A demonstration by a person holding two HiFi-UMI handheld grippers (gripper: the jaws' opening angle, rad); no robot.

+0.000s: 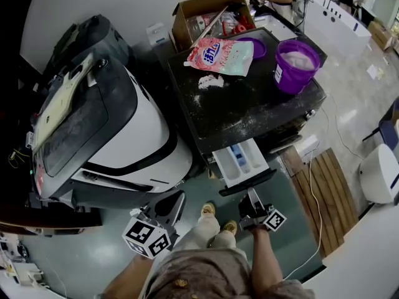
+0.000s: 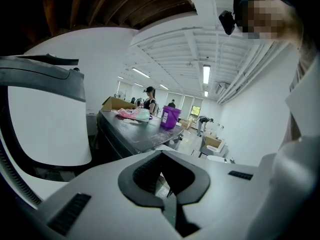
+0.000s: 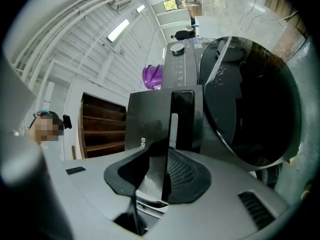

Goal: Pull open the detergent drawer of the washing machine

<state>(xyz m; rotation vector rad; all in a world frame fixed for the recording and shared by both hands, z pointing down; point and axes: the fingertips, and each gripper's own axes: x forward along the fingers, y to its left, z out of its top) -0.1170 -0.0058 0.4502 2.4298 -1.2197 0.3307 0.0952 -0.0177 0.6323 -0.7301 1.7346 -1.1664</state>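
- The detergent drawer (image 1: 240, 161) is standing pulled out from the upper front of the washing machine (image 1: 249, 104), its white compartments showing.
- The right gripper (image 1: 250, 197) is reaching up to the machine's front, and its jaws are pinching the drawer's dark front panel (image 3: 157, 119).
- The left gripper (image 1: 174, 204) is hanging to the left of the washing machine, apart from it; its jaws are pressed together at the tips with nothing between them.
- A purple bucket (image 1: 296, 64) and a pink detergent bag (image 1: 219, 56) are sitting on the machine's dusty dark top.
- A cardboard box (image 1: 187, 11) is standing just behind the machine.
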